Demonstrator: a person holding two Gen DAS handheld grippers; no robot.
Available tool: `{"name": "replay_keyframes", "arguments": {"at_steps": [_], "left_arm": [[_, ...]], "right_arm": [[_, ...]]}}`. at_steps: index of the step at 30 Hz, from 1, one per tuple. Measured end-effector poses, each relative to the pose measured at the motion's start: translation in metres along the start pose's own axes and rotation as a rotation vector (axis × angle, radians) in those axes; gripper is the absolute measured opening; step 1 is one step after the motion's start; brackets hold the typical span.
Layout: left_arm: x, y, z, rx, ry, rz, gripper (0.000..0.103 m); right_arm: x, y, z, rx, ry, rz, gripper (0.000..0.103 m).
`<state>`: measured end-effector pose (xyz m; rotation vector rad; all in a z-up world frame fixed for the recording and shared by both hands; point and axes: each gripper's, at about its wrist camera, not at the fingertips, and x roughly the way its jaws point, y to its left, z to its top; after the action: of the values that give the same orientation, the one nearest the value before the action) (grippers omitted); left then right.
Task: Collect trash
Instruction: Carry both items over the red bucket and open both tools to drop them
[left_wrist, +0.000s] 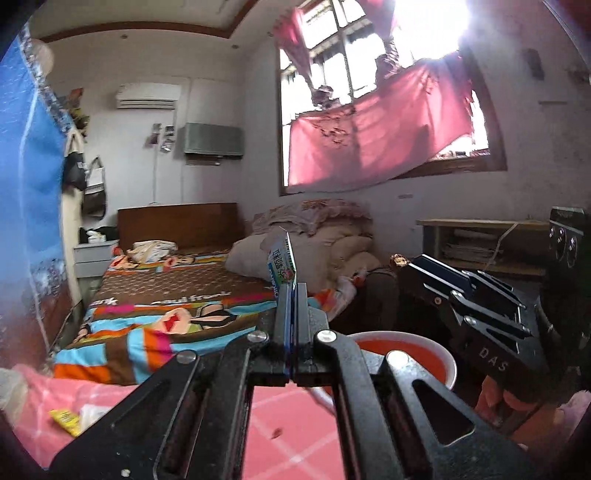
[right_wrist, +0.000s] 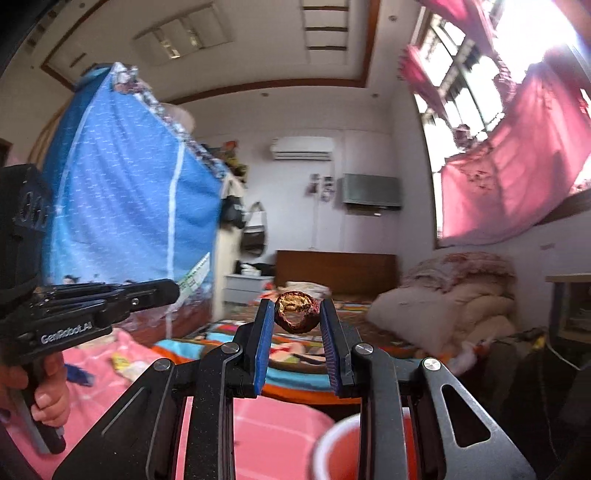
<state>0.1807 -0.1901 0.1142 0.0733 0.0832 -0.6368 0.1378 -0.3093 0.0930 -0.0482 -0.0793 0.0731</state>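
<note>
**Both claws loaded, over bowl**

L gripper (left_wrist: 291, 291) clamped tight on a sachet (left_wrist: 282, 258), which sticks up past the tips. R gripper (right_wrist: 297, 314) partly open, pads pinching a bitten fruit (right_wrist: 296, 312). Red bowl (left_wrist: 448, 363) just below both, near edge of pink cloth (left_wrist: 280, 413). Yellow wrapper (left_wrist: 66, 421) lies on cloth, near left.

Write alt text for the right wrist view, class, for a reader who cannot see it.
The right gripper grips a bitten brown fruit husk between blue-padded fingers, above a red bin. At left, a hand holds the left gripper; a bed lies behind.
</note>
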Motion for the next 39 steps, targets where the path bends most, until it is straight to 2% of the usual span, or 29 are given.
{"name": "replay_keyframes", "arguments": {"at_steps": [3, 7, 15, 21, 23, 31, 39], "left_arm": [[0.026, -0.015, -0.006, 0.007, 0.044, -0.056, 0.003], [0.062, -0.029, -0.014, -0.020, 0.122, -0.125, 0.003], [0.144, -0.045, -0.047, -0.129, 0.365, -0.256, 0.003], [0.183, -0.058, -0.069, -0.167, 0.561, -0.292, 0.003], [0.190, -0.060, -0.075, -0.182, 0.604, -0.297, 0.003], [0.206, -0.064, -0.086, -0.211, 0.713, -0.296, 0.003], [0.216, -0.067, -0.093, -0.212, 0.759, -0.288, 0.004]], "right_arm": [[0.005, -0.020, -0.005, 0.027, 0.042, -0.060, 0.023], [0.023, -0.044, -0.019, 0.073, 0.167, -0.135, 0.023], [0.054, -0.093, -0.063, 0.186, 0.429, -0.211, 0.023], [0.058, -0.116, -0.106, 0.255, 0.593, -0.236, 0.023], [0.058, -0.120, -0.115, 0.271, 0.633, -0.240, 0.023], [0.054, -0.131, -0.136, 0.326, 0.706, -0.228, 0.024], [0.052, -0.138, -0.142, 0.351, 0.743, -0.245, 0.024]]}}
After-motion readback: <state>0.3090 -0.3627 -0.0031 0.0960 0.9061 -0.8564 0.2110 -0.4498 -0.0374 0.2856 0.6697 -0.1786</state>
